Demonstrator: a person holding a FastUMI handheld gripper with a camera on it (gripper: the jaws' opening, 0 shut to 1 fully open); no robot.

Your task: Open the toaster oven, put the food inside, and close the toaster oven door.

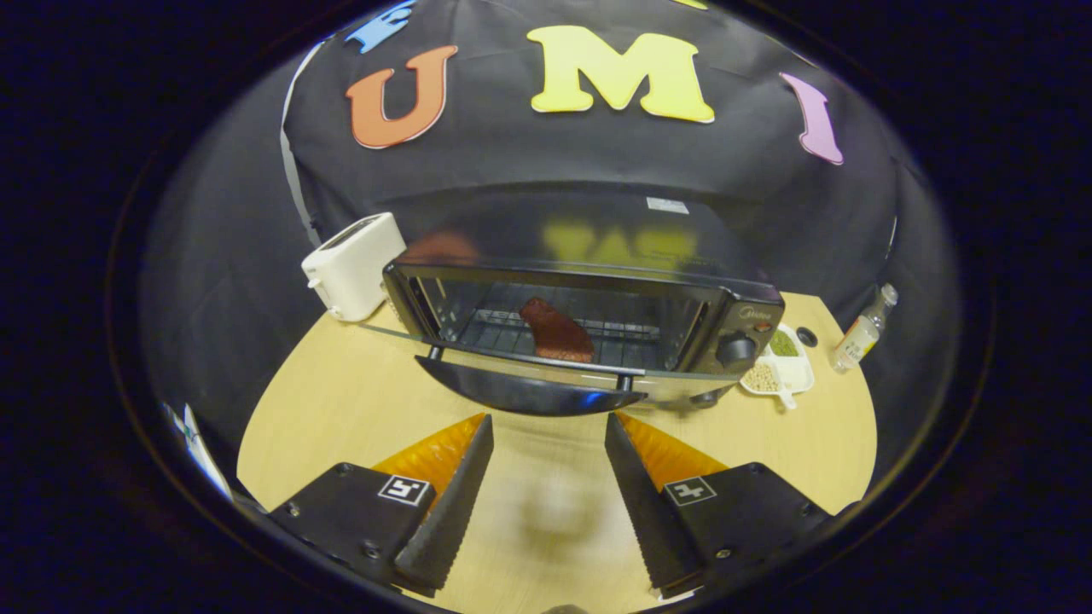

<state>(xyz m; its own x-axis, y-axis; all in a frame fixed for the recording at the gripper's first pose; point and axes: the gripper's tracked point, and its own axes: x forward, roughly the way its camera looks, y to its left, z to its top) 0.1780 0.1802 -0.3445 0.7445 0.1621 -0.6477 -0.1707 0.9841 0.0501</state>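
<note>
The black toaster oven [734, 320] stands on the wooden table [341, 401] straight ahead of my fingers. Its glass door [512, 362] hangs open, folded down toward me, and its dark handle [529, 394] lies just ahead of my fingertips. A reddish-brown piece of food [556, 331] rests on the wire rack inside the oven. My gripper [548, 422] is open, nothing between its fingers, held low over the table a short way from the handle.
A white pop-up toaster [354, 264] sits to the left of the oven. On the oven's right are a white divided dish [781, 362] with beans and green powder, and a small bottle [863, 328] near the table's right edge.
</note>
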